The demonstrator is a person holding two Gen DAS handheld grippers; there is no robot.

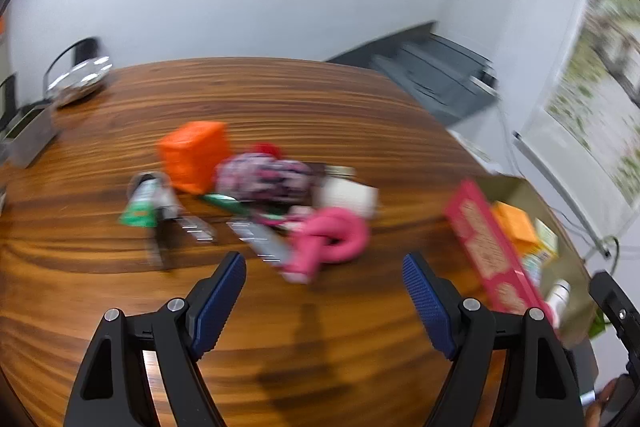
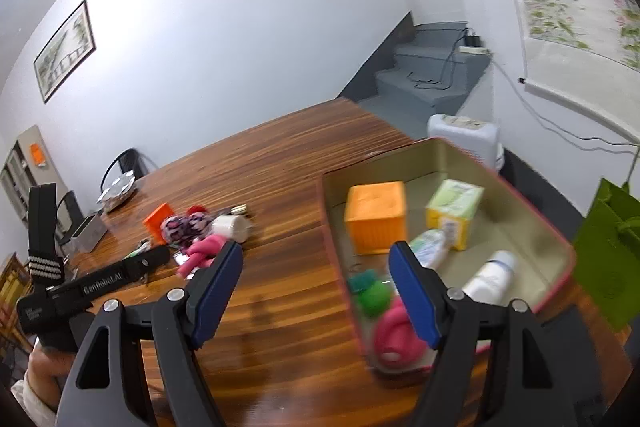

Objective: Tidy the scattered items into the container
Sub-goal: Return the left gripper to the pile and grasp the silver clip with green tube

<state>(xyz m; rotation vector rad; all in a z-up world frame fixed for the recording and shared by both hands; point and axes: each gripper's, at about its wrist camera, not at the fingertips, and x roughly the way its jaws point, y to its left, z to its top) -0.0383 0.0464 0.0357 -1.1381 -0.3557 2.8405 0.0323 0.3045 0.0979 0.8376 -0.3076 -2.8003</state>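
Scattered on the wooden table point(image 1: 280, 327) lie an orange cube point(image 1: 194, 155), a pink patterned pouch point(image 1: 264, 175), a white cup point(image 1: 348, 195), a green tube point(image 1: 140, 207), blister packs point(image 1: 260, 239) and a pink knotted toy point(image 1: 332, 239). My left gripper point(image 1: 324, 261) is open and empty, just short of the pink toy. The red-sided tin point(image 2: 532, 215) holds an orange box point(image 2: 376, 215), a yellow-green carton point(image 2: 454, 207), a white bottle point(image 2: 490, 277), a green item point(image 2: 372, 293) and a pink item point(image 2: 394, 339). My right gripper point(image 2: 316, 251) is open and empty at the tin's near left corner.
A shiny metal bowl point(image 1: 78, 77) and a grey metal box point(image 1: 28, 135) stand at the table's far left. A green bag point(image 2: 612, 251) stands right of the tin, and a white appliance point(image 2: 464, 135) and grey stairs point(image 2: 428, 75) lie beyond it. The left tool's black body point(image 2: 104, 279) crosses the right wrist view.
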